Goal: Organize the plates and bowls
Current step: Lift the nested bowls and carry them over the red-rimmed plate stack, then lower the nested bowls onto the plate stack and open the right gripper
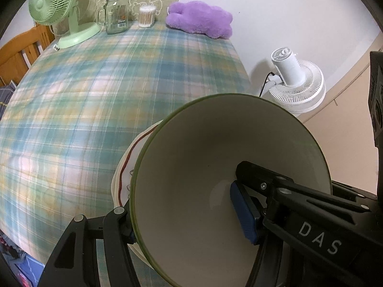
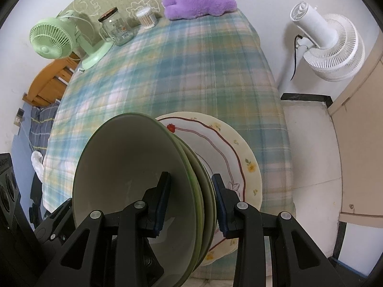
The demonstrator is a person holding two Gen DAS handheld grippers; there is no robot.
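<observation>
Left wrist view, left to right: wooden chair [image 1: 21,50] at 10 o'clock, green desk fan [image 1: 57,7] at 11, glass jar [image 1: 116,13] with dark lid, tub of cotton swabs [image 1: 147,16], purple plush toy [image 1: 199,19] at 12 to 1, all along the far edge of the worktop [image 1: 95,95] with its plaid cloth. White floor fan [image 1: 295,81] off the worktop at 2 o'clock. The middle of the cloth is bare; the only thing blocking the lens is the dishware itself.

Left gripper [image 1: 191,220]: jaws roughly half open and clamped on the green-rimmed bowl [image 1: 203,167], tipped on edge at 5 o'clock. One finger sits outside the wall at 7 o'clock, the blue pad [image 1: 243,212] lies inside against the bowl floor. A floral plate [image 1: 124,167] peeks out behind the bowl's left rim.

Right gripper [image 2: 190,205]: jaws fairly narrow, closed over a stack of green-rimmed bowls [image 2: 134,167]; left pad inside the nearest bowl, right pad against the outer wall of the last one, just in front of the plate [image 2: 239,157]. Stack and plate are held tilted over the near edge of the worktop, at 6 o'clock.

Only the right wrist view shows several nested rims, the plate's red wavy line and yellow flowers, and striped bedding [image 2: 43,124] at 9 o'clock. The left wrist view shows one bowl interior.
</observation>
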